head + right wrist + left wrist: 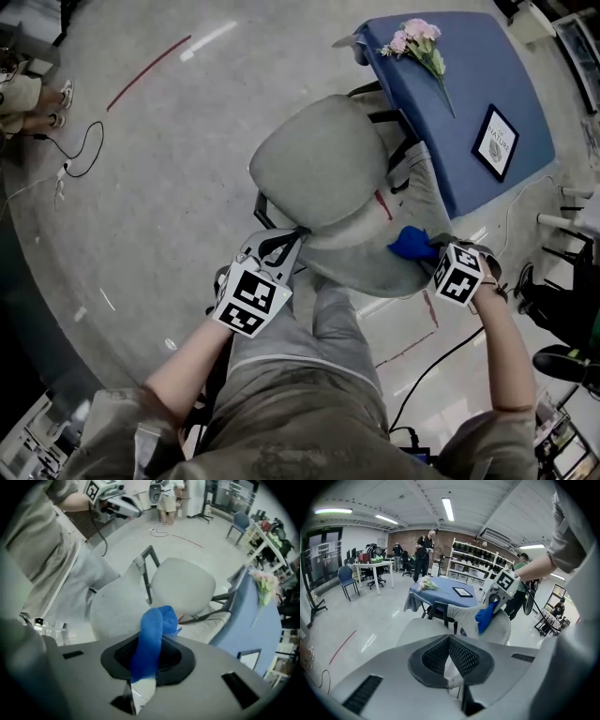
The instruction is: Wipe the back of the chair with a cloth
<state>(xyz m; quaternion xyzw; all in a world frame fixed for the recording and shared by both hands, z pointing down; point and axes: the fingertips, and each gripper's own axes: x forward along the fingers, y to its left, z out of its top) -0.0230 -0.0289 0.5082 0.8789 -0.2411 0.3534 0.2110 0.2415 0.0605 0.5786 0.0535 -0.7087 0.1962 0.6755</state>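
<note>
A person stood behind a grey chair with both bare forearms stretched forward and down, the left forearm angled in from the lower left and the right forearm reaching almost straight ahead. The left hand-held gripper hung just beside the left end of the chair back. Its jaws were clenched together on nothing, as its own view showed. The right hand-held gripper was clamped on a blue cloth, which bulged out past the jaw tips and was pressed against the top of the chair back near its right end. The chair's seat lay beyond the back, close to the near left corner of a blue-covered desk. On that desk a bunch of pink flowers lay near the far left corner, and a dark-framed card sat toward the near right edge. The chair back with the cloth on it stood just off the desk's near edge.
</note>
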